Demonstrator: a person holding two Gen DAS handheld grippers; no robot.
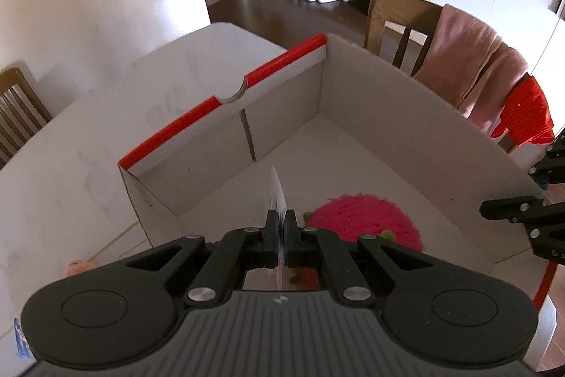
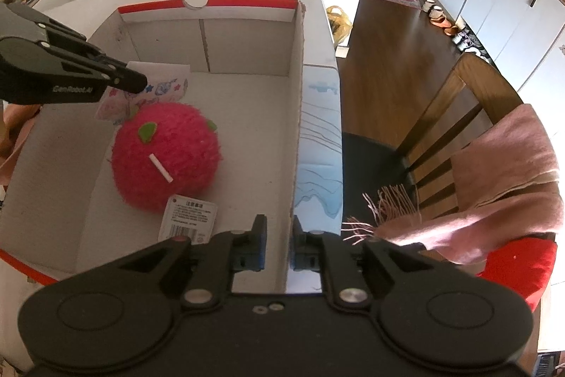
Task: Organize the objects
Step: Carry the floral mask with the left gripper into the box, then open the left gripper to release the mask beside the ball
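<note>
An open white cardboard box (image 2: 247,34) with a red rim stands on the table. Inside lies a fuzzy pink plush ball (image 2: 166,151) with green leaves and a paper tag (image 2: 187,218); the left wrist view shows the plush ball (image 1: 363,218) too. My left gripper (image 1: 281,218) is shut on a thin white card, seen edge-on (image 1: 277,189). In the right wrist view the card (image 2: 162,83) shows cartoon drawings and hangs over the box, just behind the plush, in the left gripper (image 2: 141,82). My right gripper (image 2: 279,242) straddles the box's right wall (image 2: 296,129), jaws slightly apart.
The white table (image 1: 70,165) extends left of the box. A sheet with blue drawings (image 2: 321,129) lies along the box's right side. A wooden chair (image 2: 459,115) draped with a pink scarf (image 2: 505,165) and red cloth stands close. A small orange object (image 1: 79,267) sits left of the box.
</note>
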